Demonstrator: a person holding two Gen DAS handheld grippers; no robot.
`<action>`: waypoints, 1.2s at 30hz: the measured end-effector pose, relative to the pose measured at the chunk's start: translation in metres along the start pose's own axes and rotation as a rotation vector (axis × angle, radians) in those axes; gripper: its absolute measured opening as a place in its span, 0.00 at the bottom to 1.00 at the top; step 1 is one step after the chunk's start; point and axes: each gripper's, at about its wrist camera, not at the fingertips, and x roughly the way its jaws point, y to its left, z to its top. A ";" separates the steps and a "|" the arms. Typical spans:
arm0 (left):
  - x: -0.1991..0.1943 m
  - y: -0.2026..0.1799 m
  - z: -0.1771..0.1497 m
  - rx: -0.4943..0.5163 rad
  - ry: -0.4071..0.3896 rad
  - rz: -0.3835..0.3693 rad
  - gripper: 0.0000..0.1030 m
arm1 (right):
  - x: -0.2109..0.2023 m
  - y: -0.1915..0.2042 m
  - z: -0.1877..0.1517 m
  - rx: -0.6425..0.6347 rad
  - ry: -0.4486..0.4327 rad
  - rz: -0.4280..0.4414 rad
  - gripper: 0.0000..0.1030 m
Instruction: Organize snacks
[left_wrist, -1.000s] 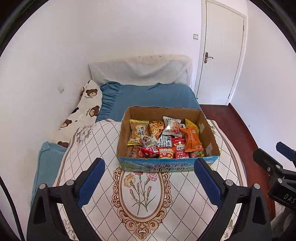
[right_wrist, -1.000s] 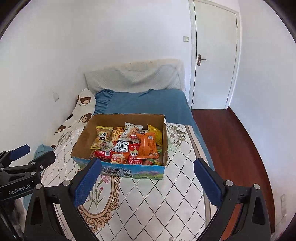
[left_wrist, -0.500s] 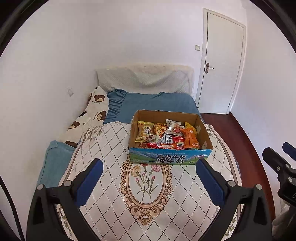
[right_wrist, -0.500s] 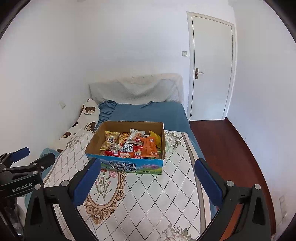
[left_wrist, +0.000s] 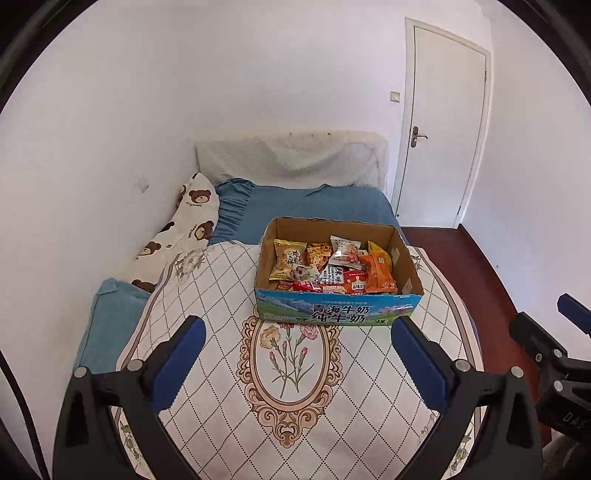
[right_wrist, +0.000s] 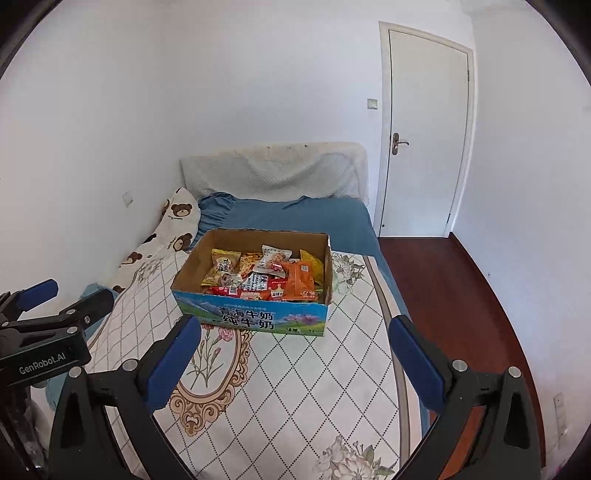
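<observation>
- Both views show the cardboard box (left_wrist: 338, 308) smaller and higher in frame than a second ago
- left gripper (left_wrist: 295, 354), its jaws just opened further, gapes wide at lower frame, holding nothing
- right gripper (right_wrist: 293, 354) likewise spread, empty
- snack packets (left_wrist: 332, 264) fill the box, mid-frame on the quilt (left_wrist: 295, 402)

Two wrist views angled down the bed (left_wrist: 295, 387), sharing the snack box (left_wrist: 338, 314) ahead

bed (left_wrist: 314, 206) w/ quilt (left_wrist: 221, 295), snack box (left_wrist: 338, 312), bear pillow (left_wrist: 184, 229) on it.
</observation>
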 end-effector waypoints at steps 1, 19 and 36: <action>0.005 -0.002 0.001 -0.001 -0.003 0.003 1.00 | 0.004 -0.001 0.001 0.002 -0.005 -0.003 1.00; 0.099 -0.016 0.022 0.026 0.037 0.051 1.00 | 0.110 -0.018 0.029 0.034 0.026 -0.044 1.00; 0.136 -0.019 0.028 0.024 0.075 0.041 1.00 | 0.152 -0.022 0.032 0.037 0.069 -0.070 1.00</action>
